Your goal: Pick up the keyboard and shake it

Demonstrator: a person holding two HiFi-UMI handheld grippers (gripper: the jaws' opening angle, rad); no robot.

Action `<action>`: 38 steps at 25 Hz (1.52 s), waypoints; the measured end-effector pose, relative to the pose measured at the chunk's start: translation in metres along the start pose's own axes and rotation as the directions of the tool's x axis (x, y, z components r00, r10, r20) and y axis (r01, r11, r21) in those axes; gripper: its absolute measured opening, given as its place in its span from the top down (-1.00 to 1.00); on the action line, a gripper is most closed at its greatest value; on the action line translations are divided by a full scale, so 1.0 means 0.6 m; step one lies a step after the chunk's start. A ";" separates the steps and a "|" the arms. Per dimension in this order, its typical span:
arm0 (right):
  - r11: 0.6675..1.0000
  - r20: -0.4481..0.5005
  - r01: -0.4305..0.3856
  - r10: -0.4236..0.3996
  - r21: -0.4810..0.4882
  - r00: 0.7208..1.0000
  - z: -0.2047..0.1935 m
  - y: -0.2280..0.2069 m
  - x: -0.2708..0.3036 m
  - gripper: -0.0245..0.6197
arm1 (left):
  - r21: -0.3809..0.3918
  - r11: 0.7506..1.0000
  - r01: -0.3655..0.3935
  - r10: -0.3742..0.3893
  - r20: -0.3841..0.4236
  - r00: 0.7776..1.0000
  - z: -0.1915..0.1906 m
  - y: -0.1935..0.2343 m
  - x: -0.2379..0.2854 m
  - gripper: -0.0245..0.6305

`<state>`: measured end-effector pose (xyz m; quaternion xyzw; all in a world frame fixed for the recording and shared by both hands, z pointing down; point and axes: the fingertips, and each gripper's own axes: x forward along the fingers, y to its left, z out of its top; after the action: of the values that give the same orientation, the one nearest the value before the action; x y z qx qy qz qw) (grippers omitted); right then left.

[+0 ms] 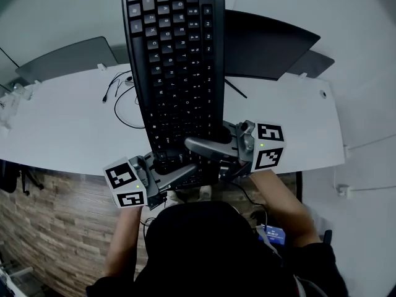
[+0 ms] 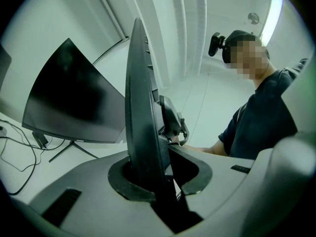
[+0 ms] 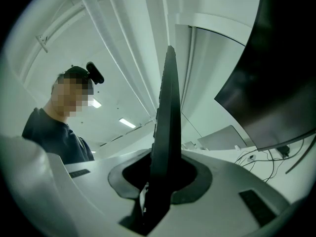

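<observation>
Keyboard (image 1: 176,60): held up above the white surface (image 1: 62,122), keys facing the head camera.
Left tool (image 2: 148,179): pinched on the keyboard's near left corner.
Right tool (image 3: 160,181): pinched on its near right edge.

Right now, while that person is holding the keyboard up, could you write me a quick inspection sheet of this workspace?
Surface: white desk, curved front edge.
Job's things: black keyboard, held upright off the desk by its near end, keys facing the head camera.
Clutter: dark monitor behind the keyboard; small items at the desk's left edge, too small to tell.
Grippers: left gripper and right gripper both shut on the keyboard's near end, one from each side.
Cables: thin black cables lying loose on the desk, left of the keyboard.
Surroundings: wood-pattern floor below the desk.
</observation>
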<state>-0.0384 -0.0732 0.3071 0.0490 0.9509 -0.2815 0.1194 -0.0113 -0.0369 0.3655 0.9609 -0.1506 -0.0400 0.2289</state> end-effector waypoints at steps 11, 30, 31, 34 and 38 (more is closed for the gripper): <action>1.000 -0.060 -0.009 0.008 -0.014 0.998 -0.002 0.002 0.004 0.65 | 0.010 1.000 0.013 -0.013 -0.019 1.000 -0.001 -0.004 -0.006 0.59; 0.999 0.064 -0.026 0.024 0.027 0.998 0.096 -0.009 0.042 0.65 | 0.033 0.999 0.015 -0.011 -0.108 0.994 -0.002 0.003 -0.041 0.58; 0.999 0.069 -0.024 0.021 0.032 0.997 0.099 -0.009 0.041 0.65 | 0.030 0.999 0.016 -0.013 -0.107 0.994 -0.001 0.002 -0.041 0.58; 0.997 0.090 -0.025 0.018 0.070 0.996 0.104 -0.009 0.041 0.65 | 0.024 1.000 0.020 -0.017 -0.106 0.994 0.000 -0.003 -0.040 0.58; 0.996 0.054 -0.025 0.020 0.091 0.998 0.093 -0.011 0.043 0.65 | 0.022 1.000 0.017 -0.015 -0.108 0.994 0.000 -0.002 -0.039 0.58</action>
<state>-0.0532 -0.1084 0.2588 0.0578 0.9328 -0.3246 0.1455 -0.0330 -0.0287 0.3651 0.9654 -0.1307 0.0120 0.2251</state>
